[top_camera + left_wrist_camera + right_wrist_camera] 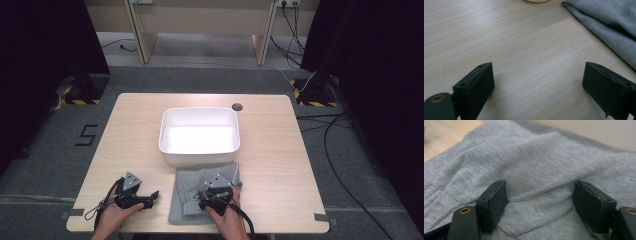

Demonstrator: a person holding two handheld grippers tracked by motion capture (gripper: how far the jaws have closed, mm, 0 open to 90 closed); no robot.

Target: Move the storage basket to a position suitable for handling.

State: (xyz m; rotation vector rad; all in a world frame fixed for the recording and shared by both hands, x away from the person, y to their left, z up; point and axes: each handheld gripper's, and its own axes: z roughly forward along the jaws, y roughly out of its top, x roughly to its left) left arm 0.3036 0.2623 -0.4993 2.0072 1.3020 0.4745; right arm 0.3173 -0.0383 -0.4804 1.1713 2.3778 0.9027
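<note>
A grey carpeted floor (45,150), dark curtains at both sides and trailing cables (335,165) were seen around a pale wooden tabletop (280,165) in the high view. A white tub (199,136) stood at the middle of the tabletop, and a folded grey garment (200,190) lay just in front of it, close to or touching the tub wall; which could not be told.

The left claw (152,196) was held over bare wood, left of the garment; in the left gripper view (537,82) its jaws stood released, wide apart, with nothing but wood grain between them and the garment's edge (614,30) at the upper right.

The right claw (215,196) was over the garment's near part. The right gripper view (540,202) gave what the high view could not: jaws apart, a raised fold of grey cloth (541,170) lying between them. Whether the pads pressed the cloth could not be made out.

The tub appeared in the gripper views as a cut-off rim (536,0) and a pale wall (599,132). The forearms were cut off by the lower frame edge.
</note>
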